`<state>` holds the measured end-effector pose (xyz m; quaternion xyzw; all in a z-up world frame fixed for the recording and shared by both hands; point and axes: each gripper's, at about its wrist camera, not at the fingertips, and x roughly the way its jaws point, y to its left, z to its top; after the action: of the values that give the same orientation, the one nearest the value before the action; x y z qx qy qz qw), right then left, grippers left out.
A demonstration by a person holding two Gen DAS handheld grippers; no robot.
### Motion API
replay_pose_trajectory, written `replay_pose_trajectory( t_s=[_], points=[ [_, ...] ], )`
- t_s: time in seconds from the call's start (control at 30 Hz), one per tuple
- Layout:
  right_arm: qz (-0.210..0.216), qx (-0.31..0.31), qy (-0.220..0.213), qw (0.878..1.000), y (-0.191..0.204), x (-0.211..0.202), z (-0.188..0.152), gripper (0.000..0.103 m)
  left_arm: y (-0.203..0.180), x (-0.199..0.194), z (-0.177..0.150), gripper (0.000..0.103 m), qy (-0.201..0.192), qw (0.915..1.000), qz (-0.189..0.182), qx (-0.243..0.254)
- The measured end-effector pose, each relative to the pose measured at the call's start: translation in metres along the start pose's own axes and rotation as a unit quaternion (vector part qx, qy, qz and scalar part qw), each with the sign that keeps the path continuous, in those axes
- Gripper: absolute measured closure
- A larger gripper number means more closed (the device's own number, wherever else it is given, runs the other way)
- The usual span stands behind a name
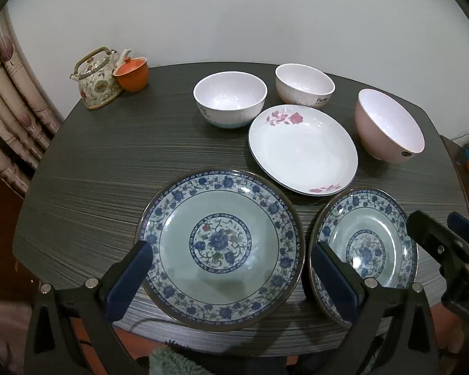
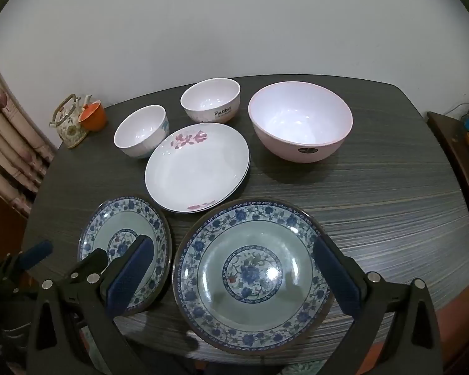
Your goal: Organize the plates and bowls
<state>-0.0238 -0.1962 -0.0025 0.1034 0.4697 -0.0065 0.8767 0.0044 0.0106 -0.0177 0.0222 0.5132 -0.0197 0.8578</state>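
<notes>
Currently both grippers hang over the near edge of the dark wood-grain table [image 1: 93,168], angled down at it. Left gripper [image 1: 231,284]: jaws spread to their widest, nothing between the pads; they straddle the left blue-patterned plate [image 1: 220,247] from above without touching it. Right gripper [image 2: 234,284]: likewise wide apart and empty, framing the right blue-patterned plate [image 2: 253,278].

Both blue plates lie flat, face up, side by side at the near edge, close but apart. Round, so no long axis to note.

White plate with pink flowers [image 2: 197,167]: flat, face up, just beyond the gap between the blue pair; the flower sprays sit at its far and near rims.

Far row, all upright, mouths up:
- white bowl with blue base [image 1: 229,100], left, close to the flowered plate's far-left rim
- white lettered bowl [image 2: 211,100], middle, lettering facing near
- pink bowl [image 2: 300,122], right, largest, dark sticker facing near

Far-left corner: floral teapot [image 1: 97,81], handle raised, touching an orange cup [image 1: 131,73].
</notes>
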Motion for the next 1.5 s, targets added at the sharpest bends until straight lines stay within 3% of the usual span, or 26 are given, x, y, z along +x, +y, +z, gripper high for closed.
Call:
replay_pose_trajectory(
  t_s=[1.5],
  points=[
    [0.007, -0.001, 0.009, 1.000, 0.0065, 0.0025, -0.0036, 0.007, 0.0001, 0.0013, -0.0009, 0.000, 0.012, 0.9999, 0.007, -0.002]
  ],
)
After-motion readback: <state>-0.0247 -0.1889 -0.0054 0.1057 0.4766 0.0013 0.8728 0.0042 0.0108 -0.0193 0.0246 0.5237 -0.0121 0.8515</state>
